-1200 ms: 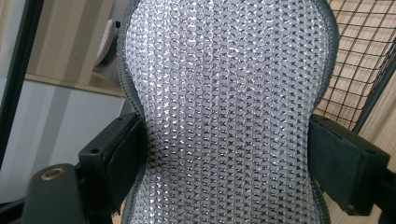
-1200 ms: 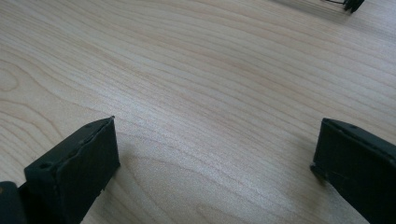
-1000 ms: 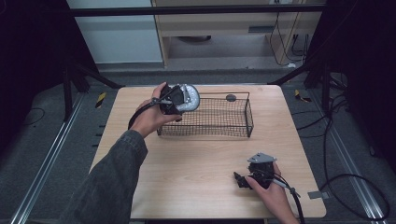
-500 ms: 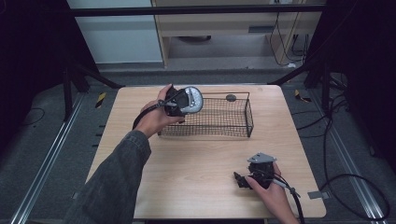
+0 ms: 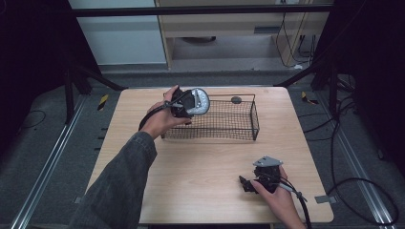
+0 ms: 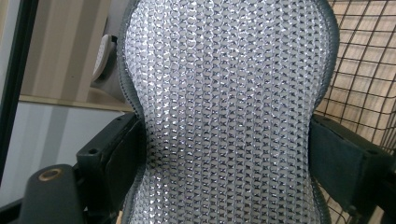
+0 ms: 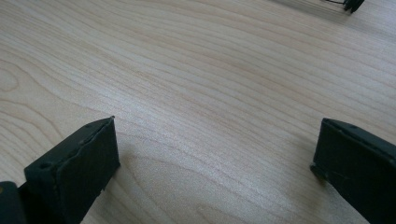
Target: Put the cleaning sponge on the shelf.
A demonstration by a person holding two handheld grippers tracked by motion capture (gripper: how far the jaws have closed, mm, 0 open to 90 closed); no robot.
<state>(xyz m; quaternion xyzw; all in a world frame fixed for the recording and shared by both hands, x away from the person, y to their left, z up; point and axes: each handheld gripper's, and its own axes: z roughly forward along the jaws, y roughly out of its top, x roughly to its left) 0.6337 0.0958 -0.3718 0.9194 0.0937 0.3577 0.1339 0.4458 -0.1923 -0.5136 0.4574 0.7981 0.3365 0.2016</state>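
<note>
High view, your left tool (image 5: 184, 102): it grips a silvery mesh-covered pad (image 5: 199, 101), holding it above the near-left corner of the black wire basket (image 5: 248, 129) on the table (image 5: 200, 167).
High view, pad position: the pad hangs over the basket's left rim, not yet inside.
High view, your right tool (image 5: 248, 183): it rests low on the table near the right front, well apart from the basket.
High view, other item: a small dark round thing (image 5: 236, 99) lies just behind the basket; what it is cannot be told.
Left gripper view, grip: both jaws press the pad's narrow waist (image 6: 224, 140), one on each side, clenched on it. Basket wires show behind at the right.
Left gripper view, risk: the covering looks slick, so if you ease the squeeze early, the pad may slip and catch on the rim instead of dropping in.
Right gripper view, your right tool: jaws spread wide over bare wood, grasping nothing.
Right gripper view, risk: little; this tool is idle and far from the basket.
</note>
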